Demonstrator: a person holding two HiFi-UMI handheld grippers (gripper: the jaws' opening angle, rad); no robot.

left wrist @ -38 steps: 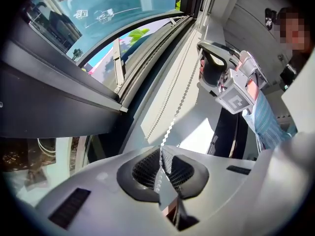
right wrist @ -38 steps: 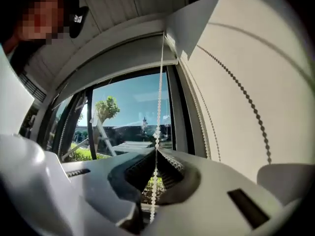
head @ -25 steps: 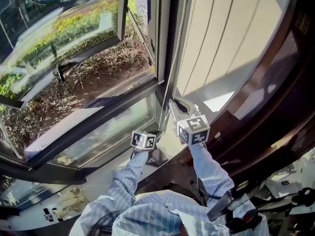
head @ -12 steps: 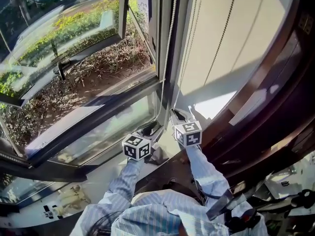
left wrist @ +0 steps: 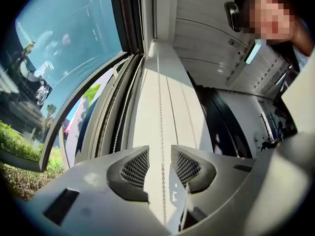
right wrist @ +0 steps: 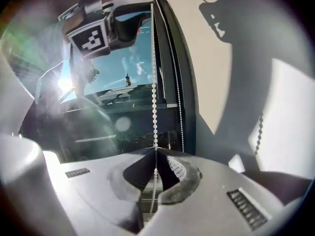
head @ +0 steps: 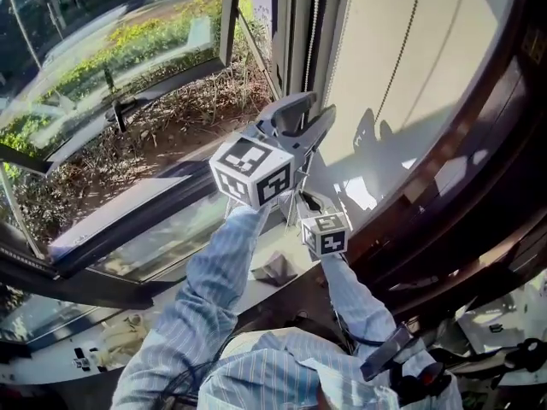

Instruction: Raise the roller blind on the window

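Roller blind [head: 385, 41]: cream, hangs lowered over the right-hand part of the window, directly right of the dark upright of the window frame [head: 286, 32]. Reaches down towards the sill [head: 289, 244]; lower edge partly hidden behind the grippers. Not yet raised.

Bead chain [right wrist: 154, 97]: hangs vertically along the left edge of the blind, close beside the frame upright. Two strands visible, side by side.

Right gripper [right wrist: 155, 154]: sits low, near the sill at the foot of the upright. Jaws closed together, tips pinching one strand of the bead chain; strand rises straight from the tips.

Left gripper [left wrist: 160, 154]: held well above the right gripper, pointing up along the blind. Jaws have just been opening and now stand wide apart. One strand of the chain runs up through the gap between the pads [left wrist: 135, 168], with neither pad pressing on it. Grips nothing. Throws a shadow on the blind to its right.

Head view: marker cube of the left gripper above and left of the right gripper's cube; both arms in striped sleeves [head: 214, 280].

Surroundings: open sash [head: 154, 92] left of the upright, swung outward. Beyond it, dry ground with twigs and a strip of green plants [head: 145, 37]. Crumpled pale scrap [head: 278, 267] on the sill between the two sleeves; material cannot be told.
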